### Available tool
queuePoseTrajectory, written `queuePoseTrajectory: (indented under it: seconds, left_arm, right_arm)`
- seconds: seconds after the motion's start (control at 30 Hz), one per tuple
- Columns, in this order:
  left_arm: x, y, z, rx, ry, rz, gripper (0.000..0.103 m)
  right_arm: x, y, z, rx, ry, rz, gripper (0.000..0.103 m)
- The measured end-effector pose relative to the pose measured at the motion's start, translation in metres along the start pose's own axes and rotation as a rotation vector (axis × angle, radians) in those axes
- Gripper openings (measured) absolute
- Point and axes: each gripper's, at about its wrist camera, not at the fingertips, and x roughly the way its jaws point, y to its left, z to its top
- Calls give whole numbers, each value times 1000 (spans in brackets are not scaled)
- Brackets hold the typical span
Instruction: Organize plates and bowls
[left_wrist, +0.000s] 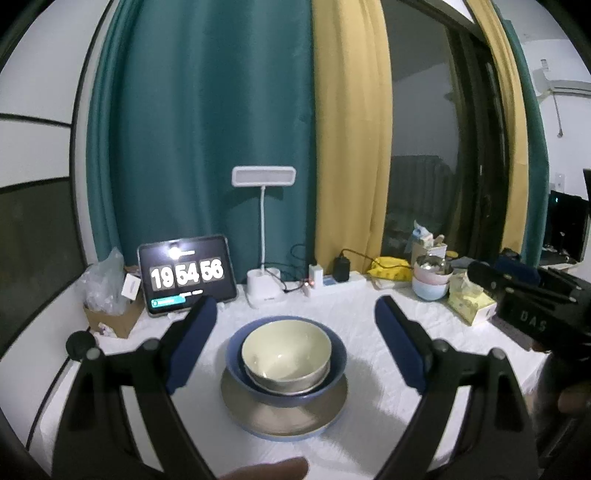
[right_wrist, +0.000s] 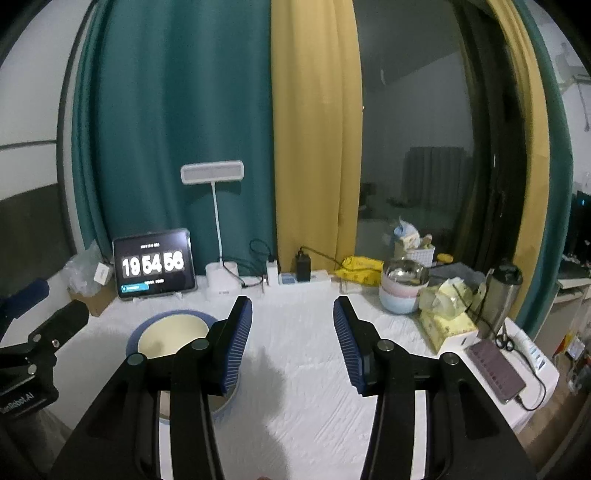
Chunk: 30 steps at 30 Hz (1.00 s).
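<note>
bowls (left_wrist: 285, 354) are sitting nested on the plate (left_wrist: 284, 410) mid-table. left claw (left_wrist: 295, 339) is hanging spread and empty above them, right claw (right_wrist: 292, 341) half-spread and empty beside; a low swing could be tipping the stack.

Dim indoor light, fisheye-bent edges, soft focus

Two nested bowls (left_wrist: 286, 360) on one plate (left_wrist: 284, 417), three stacked bowls (left_wrist: 431, 276) behind.

Bowl (left_wrist: 285, 356) in bowl (left_wrist: 334, 373) on plate (left_wrist: 284, 419)
</note>
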Motion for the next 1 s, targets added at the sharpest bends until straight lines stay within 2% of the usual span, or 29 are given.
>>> queuePoseTrajectory:
  seconds: [0.3, 1.0]
  left_arm:
    - [-15, -7, 11, 25, -45, 15, 89]
    - [-28, -2, 16, -1, -65, 36, 89]
  right_arm:
    - [-25, 1, 12, -10, -60, -10, 49]
    - [-40, 10, 20, -36, -83, -11, 49]
